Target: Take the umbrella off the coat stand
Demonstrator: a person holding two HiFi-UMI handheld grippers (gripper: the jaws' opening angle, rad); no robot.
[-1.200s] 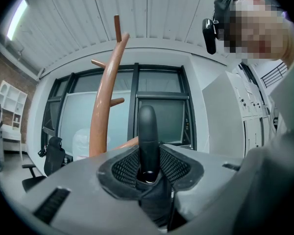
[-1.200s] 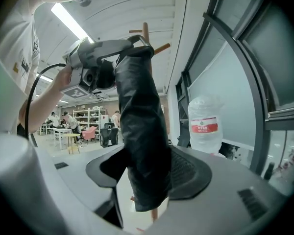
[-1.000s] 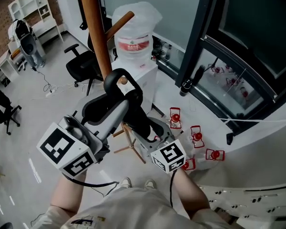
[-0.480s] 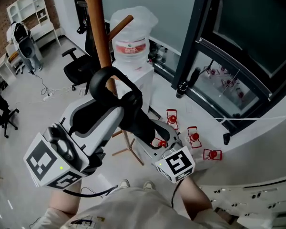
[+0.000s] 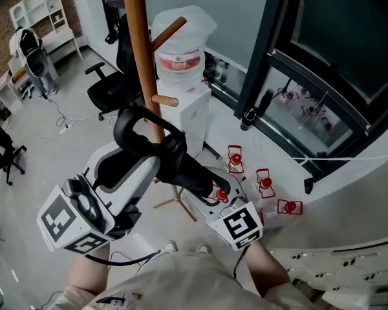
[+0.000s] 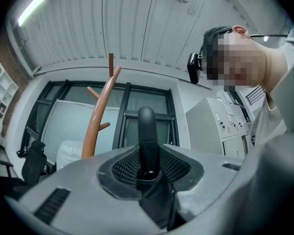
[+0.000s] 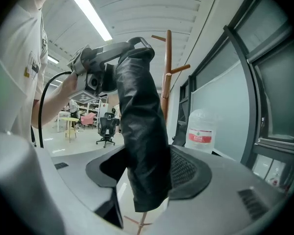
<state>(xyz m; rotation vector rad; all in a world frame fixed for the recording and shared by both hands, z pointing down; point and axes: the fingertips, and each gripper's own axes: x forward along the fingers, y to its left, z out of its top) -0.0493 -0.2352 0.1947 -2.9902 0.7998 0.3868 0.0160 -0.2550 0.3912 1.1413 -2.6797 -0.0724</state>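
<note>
Coat stand (image 5: 141, 50) top cut off by head view's upper edge; base partly hidden behind umbrella (image 5: 184, 166). Umbrella's lower end lost under right gripper (image 5: 213, 189). Water bottle (image 5: 179, 60) label too small to read. In right gripper view, fabric probably covers most of one of the fingers (image 7: 95, 173).

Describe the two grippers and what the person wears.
Both the left gripper and right gripper have light grey moulded bodies with black, mesh-textured pads. Each carries a white cube printed with black square markers and trails a thin black cable. The person wears a pale short-sleeved shirt.
</note>
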